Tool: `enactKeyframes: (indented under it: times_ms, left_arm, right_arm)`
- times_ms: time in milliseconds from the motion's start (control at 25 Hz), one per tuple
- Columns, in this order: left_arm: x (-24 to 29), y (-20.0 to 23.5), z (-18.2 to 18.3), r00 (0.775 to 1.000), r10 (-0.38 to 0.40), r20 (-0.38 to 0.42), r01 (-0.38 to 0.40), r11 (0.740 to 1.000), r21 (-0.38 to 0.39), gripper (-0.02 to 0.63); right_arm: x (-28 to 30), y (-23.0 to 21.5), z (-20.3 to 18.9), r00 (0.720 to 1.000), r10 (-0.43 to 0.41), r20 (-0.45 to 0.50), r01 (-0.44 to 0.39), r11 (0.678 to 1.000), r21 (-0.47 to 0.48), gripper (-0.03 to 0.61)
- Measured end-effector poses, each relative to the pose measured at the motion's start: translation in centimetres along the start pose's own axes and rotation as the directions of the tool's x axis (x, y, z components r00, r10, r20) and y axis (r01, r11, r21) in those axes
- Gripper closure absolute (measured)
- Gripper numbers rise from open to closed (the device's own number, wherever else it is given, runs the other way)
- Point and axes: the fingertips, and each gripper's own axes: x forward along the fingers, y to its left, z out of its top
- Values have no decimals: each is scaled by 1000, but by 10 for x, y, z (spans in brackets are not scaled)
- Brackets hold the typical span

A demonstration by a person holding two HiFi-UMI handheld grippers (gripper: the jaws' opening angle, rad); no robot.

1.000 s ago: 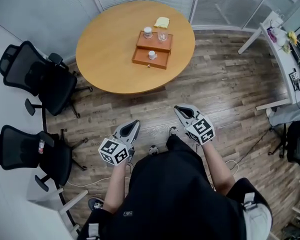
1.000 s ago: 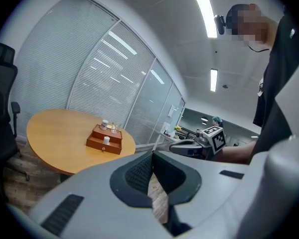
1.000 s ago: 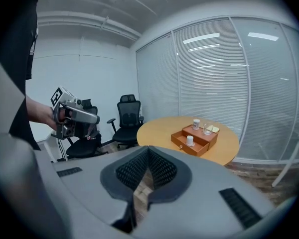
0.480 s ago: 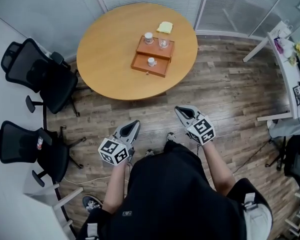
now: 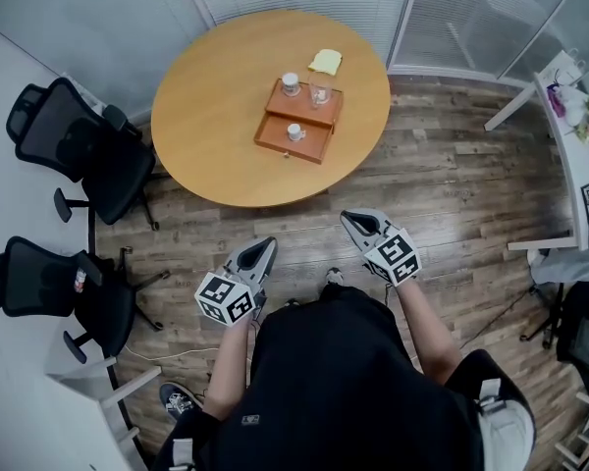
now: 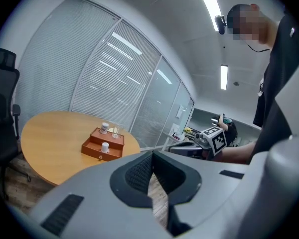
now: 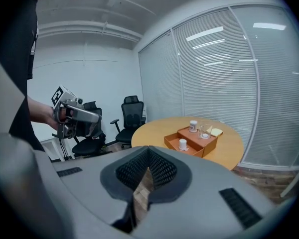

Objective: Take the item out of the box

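Plank floor (image 5: 452, 184) is spread over most of the head view. The person is seen standing on it, well apart from the round bench (image 5: 206, 116), so nothing on the bench can be reached from there. Two black office chairs (image 5: 88, 155) are parked off the bench's left side, and the near edge is left free for an approach.

The wooden box (image 5: 296, 126) is set near the middle of the bench. It is built in two steps: a raised back part and a lower front tray, which looks like a drawer pulled out toward the person. The left gripper (image 5: 267, 243) and the right gripper (image 5: 347, 217) are held low in front of the body, side by side and pointed toward the bench. This is judged a carrying pose rather than a reaching one. The fingers of both are clenched together with nothing between them, as each gripper view shows, and would have to be parted before any grasp.

A yellow pad (image 5: 324, 62) is laid on the bench just behind the box. A clear glass (image 5: 320, 93) and an upper white jar (image 5: 291, 84) are stood on the raised part. The small white jar (image 5: 295, 132), taken to be the item, is stood upright in the lower tray, untouched.
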Motion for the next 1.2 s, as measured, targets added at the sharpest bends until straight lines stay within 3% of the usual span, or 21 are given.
enactKeyframes:
  times_ms: [400, 840, 1200]
  left_arm:
    - [43, -6, 10, 1000, 1, 10, -1, 1000, 8, 607]
    - [62, 4, 21, 999, -4, 38, 5, 1000, -6, 607]
    - [78, 33, 26, 998, -36, 45, 38, 997, -64, 607]
  right_arm:
    - [-3, -43, -5, 1000, 7, 7, -7, 1000, 19, 574]
    - [3, -60, 2, 1000, 4, -8, -4, 1000, 8, 574]
    - [7, -68, -6, 998, -36, -48, 37, 999, 29, 574]
